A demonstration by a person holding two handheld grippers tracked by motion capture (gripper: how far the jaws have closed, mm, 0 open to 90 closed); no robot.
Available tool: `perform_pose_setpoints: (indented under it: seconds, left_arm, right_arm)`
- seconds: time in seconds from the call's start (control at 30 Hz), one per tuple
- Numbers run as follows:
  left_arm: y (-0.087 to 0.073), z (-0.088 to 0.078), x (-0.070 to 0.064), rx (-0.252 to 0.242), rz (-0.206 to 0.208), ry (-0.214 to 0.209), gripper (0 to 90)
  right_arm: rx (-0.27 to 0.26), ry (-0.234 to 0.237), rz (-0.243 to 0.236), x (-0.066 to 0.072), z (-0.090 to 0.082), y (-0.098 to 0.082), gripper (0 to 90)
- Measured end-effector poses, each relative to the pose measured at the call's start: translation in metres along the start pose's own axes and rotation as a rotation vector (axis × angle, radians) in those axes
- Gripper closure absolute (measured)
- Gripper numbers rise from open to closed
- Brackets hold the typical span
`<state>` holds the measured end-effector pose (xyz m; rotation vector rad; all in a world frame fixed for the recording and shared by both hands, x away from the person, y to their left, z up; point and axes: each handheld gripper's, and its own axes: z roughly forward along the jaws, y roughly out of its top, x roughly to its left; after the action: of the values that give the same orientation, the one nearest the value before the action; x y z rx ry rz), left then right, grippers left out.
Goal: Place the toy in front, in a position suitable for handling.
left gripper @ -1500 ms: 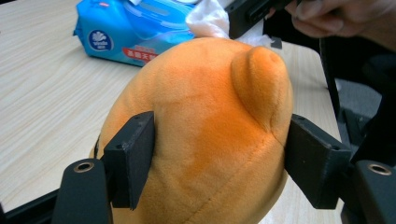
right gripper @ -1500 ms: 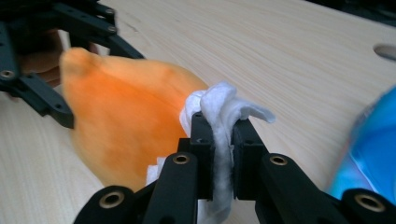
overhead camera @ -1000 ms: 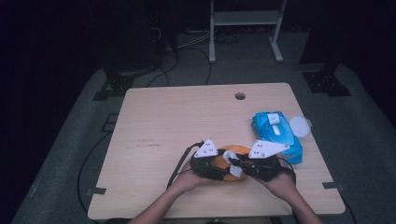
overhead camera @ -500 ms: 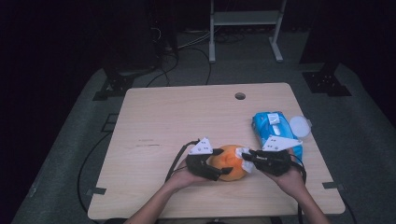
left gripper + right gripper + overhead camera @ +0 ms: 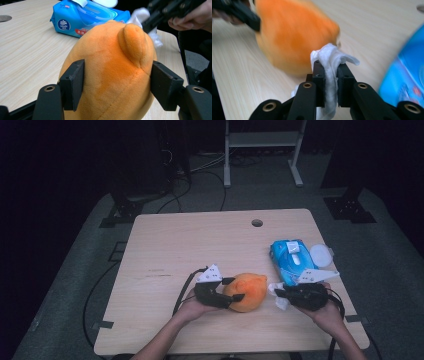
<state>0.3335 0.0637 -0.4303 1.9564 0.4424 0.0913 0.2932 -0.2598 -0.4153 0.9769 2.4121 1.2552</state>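
The left tongs, which have just been closing, clamp the orange plush toy near the bench's front edge. The right gripper view shows the right tongs pinching a white wipe; the left gripper view adds the blue wipes pack's raised lid.

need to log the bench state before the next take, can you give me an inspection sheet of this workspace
surface: light wooden table with a round hole near the far edge.
job's things: orange plush toy on the table; white wet wipe.
clutter: blue wet wipes pack, its lid flipped open.
grippers: left gripper has its jaws on both sides of the plush toy, having just closed further on it; right gripper is clamped on the wet wipe, beside the toy.
cables: black cable trails from the left gripper; more lie on the floor.
surroundings: grey floor mat, white stand legs, dark room.
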Motion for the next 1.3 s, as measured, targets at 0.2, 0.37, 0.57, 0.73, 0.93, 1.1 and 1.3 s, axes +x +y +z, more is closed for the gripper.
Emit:
perform_pose_setpoints:
  seconds: [0.2,0.37,0.57,0.73,0.93,1.1,1.3]
  left_arm:
    - [0.0,0.0,-0.001,0.009,0.003,-0.005,32.2]
    - [0.0,0.001,-0.003,0.017,0.016,-0.015,31.4]
    - [0.0,0.001,-0.004,0.025,0.017,-0.02,30.8]
    - [-0.001,0.001,-0.005,0.027,0.02,-0.024,30.5]
    - [0.0,0.004,-0.009,0.034,0.039,-0.021,30.1]
    - [0.0,0.006,-0.013,0.043,0.07,-0.027,29.4]
    - [0.0,0.008,-0.02,0.075,0.148,-0.063,26.9]
  right_arm:
    - [0.056,-0.017,0.023,-0.007,-0.009,-0.018,69.4]
    - [0.08,-0.014,0.011,-0.004,-0.011,-0.021,60.4]
    - [0.078,-0.002,-0.005,0.0,-0.011,-0.018,52.9]
    - [0.041,0.014,-0.003,0.002,-0.013,-0.013,53.3]
    - [-0.043,0.062,-0.034,0.017,-0.009,0.01,55.9]
    - [-0.092,0.103,-0.062,0.029,0.004,0.032,60.1]
    - [-0.088,0.129,-0.028,0.027,0.025,0.043,66.7]
